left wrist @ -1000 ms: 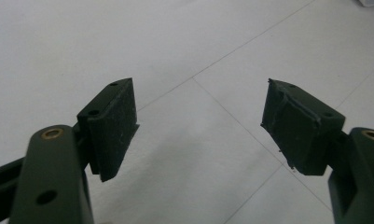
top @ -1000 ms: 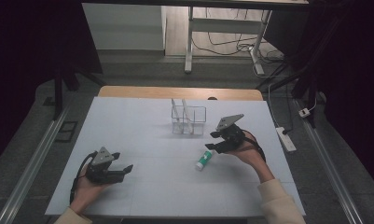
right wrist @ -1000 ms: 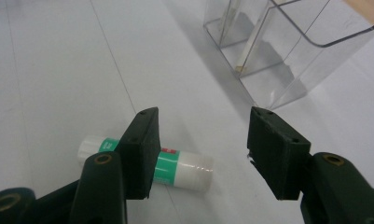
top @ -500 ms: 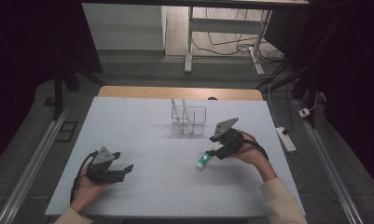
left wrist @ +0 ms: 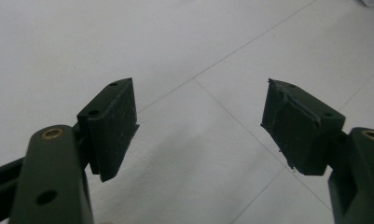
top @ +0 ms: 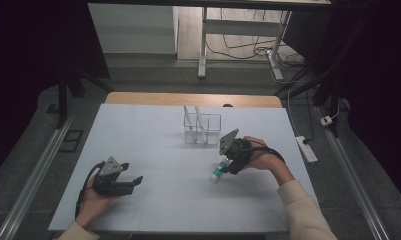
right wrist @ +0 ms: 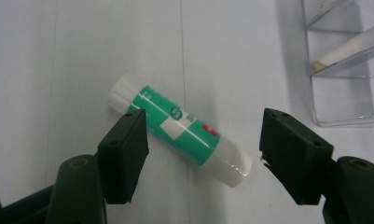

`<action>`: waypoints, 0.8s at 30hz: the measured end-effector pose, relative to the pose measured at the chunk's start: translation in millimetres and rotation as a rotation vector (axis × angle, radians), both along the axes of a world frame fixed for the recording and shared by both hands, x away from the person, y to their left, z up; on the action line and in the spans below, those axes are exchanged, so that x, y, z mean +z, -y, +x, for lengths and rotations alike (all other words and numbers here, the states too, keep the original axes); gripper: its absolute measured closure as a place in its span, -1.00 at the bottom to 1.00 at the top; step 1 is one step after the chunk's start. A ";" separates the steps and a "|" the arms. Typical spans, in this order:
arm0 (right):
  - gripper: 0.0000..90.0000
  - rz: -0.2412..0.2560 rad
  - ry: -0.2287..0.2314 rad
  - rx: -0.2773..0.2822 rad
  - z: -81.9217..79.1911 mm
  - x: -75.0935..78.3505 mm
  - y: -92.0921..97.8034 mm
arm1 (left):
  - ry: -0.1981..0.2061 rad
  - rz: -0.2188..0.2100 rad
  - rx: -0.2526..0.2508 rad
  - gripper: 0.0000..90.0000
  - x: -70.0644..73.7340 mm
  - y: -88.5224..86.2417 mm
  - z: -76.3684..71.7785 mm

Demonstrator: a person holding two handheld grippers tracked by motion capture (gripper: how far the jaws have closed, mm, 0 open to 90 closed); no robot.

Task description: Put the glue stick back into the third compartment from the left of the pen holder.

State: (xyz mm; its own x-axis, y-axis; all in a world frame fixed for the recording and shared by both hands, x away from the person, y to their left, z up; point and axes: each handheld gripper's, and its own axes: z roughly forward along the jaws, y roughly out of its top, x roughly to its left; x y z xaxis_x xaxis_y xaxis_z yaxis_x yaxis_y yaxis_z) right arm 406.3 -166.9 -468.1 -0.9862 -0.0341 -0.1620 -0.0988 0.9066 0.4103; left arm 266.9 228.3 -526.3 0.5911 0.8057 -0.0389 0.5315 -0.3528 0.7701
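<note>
Here your right tool (right wrist: 203,149) sits low over the glue stick (right wrist: 180,128), jaws apart, one on each side of the tube and neither touching it in the right gripper view. The green-and-white glue stick lies flat on the white bench (top: 153,135), tilted across the gap between your jaws, its white cap end near the left jaw and its white base end toward the right jaw. In the high view the glue stick (top: 217,172) shows just below your right tool (top: 228,161), with your right hand (top: 258,155) wrapped around the tool's body. The clear plastic organizer (top: 202,128) stands just beyond, near the bench's middle, with thin sticks leaning in it; its corner (right wrist: 343,60) appears at the upper right of the right gripper view, apart from the glue stick. Your left tool (top: 130,182) is well away at the bench's near left, held in your left hand (top: 95,197). Its jaws stand wide apart (left wrist: 198,130) over bare bench surface.
</note>
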 end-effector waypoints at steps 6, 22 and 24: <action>-0.32 -0.057 -0.002 0.034 1.6 -5.8 -3.9 | 0.000 0.000 0.001 -0.42 -0.1 -0.1 0.2; -0.14 -0.147 0.018 0.129 0.9 -22.2 -12.9 | -0.003 0.008 0.001 -0.42 -0.6 1.0 0.3; -0.05 -0.159 0.018 0.136 0.3 -24.9 -14.5 | -0.003 0.008 0.002 -0.42 -0.7 0.7 0.4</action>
